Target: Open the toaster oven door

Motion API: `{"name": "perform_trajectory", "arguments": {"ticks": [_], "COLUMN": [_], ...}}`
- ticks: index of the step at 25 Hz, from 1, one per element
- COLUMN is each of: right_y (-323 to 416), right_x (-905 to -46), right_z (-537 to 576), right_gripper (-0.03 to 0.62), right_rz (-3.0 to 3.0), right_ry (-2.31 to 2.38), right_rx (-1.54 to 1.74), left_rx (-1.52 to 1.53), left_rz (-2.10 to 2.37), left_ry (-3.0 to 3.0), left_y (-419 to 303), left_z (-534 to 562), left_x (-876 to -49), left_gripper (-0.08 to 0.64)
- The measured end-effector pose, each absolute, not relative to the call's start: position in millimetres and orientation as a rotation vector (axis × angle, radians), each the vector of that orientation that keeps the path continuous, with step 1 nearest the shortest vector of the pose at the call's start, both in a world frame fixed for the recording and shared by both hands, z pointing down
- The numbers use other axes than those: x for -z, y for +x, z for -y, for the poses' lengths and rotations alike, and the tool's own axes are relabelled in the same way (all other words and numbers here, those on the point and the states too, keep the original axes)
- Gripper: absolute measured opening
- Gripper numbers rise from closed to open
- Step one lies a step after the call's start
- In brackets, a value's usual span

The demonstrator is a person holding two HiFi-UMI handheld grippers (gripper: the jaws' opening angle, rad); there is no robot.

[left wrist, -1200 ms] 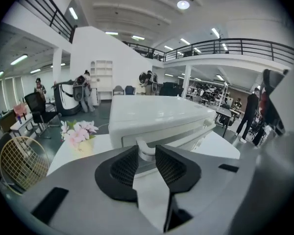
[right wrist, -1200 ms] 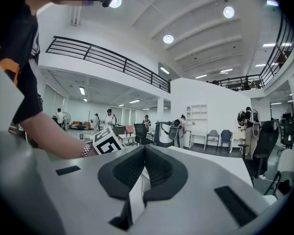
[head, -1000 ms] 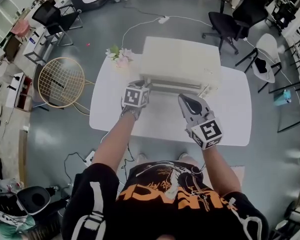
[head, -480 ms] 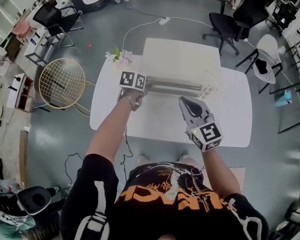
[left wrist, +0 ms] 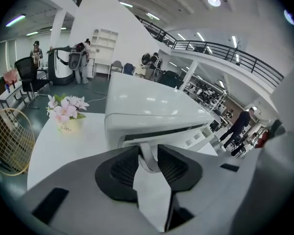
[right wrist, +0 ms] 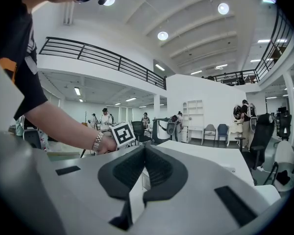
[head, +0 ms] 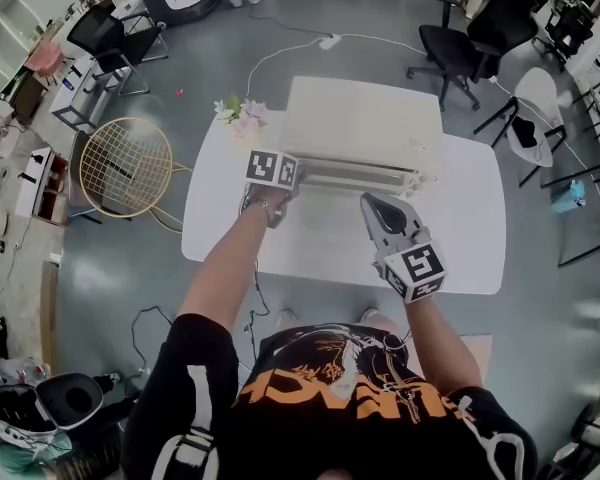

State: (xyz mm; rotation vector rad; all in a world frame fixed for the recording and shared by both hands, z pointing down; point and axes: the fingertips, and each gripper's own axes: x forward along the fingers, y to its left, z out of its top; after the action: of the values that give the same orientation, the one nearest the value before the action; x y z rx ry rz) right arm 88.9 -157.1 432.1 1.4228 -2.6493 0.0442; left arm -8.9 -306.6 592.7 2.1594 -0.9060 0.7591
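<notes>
A white toaster oven (head: 365, 118) stands at the far side of the white table (head: 460, 228); in the left gripper view the toaster oven (left wrist: 152, 106) shows a dark slit above its door. My left gripper (head: 292, 176) is at the oven's front left. Seen along the left gripper (left wrist: 148, 160), its jaws are closing and both dark pads press on the curved white door handle (left wrist: 147, 161). My right gripper (head: 372, 204) hovers over the table before the oven's right half. The right gripper (right wrist: 144, 151) has its tips together with nothing between them.
A small pot of pink flowers (head: 242, 113) sits at the table's far left corner, next to the oven. A gold wire chair (head: 125, 165) stands left of the table, black office chairs (head: 470, 38) beyond it. People stand far off in the hall.
My left gripper moved forward from the table's middle to the oven's front left and took the door handle between its pads. The right gripper barely shifted.
</notes>
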Motion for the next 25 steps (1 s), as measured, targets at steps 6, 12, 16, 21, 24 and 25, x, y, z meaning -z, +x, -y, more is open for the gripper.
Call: {"name": "perform_trajectory", "arguments": {"ticks": [6,12,16,21,24,25], "right_y": [78.5,73.3,68.2,62.0,63.1,64.1], "right_x": [-437.5,-460.3,-479.7,-495.1,-498.9,-499.2], "right_z": [165.3,177.4,180.4,176.2,171.8,170.8], "right_gripper": [0.014,0.014,0.014,0.014,0.014,0.014], "right_rz": [2.649,2.618,2.600,2.589,2.587,2.586], "right_ry": [1.395,1.358,1.323,1.284,1.283,1.285], "right_rx": [-0.055,-0.128,-0.186,-0.220,-0.233,-0.236], "left_rx": [-0.726,-0.710,-0.703,-0.704,-0.737,-0.756], "left_rz": [0.967,0.987,1.009,1.028,1.013,1.001], "left_ry": [2.185,2.202,2.217,2.208,2.193,2.183], "left_y": [-15.7,-22.1,-25.8,-32.0,-34.9,-35.5], "left_z": [293.5,269.6,253.4,229.5,210.5,203.5], "left_x": [-594.9,-601.7,-608.8,-625.1,-641.2,-647.9], "left_gripper": [0.137,0.135,0.129,0.118,0.114,0.114]}}
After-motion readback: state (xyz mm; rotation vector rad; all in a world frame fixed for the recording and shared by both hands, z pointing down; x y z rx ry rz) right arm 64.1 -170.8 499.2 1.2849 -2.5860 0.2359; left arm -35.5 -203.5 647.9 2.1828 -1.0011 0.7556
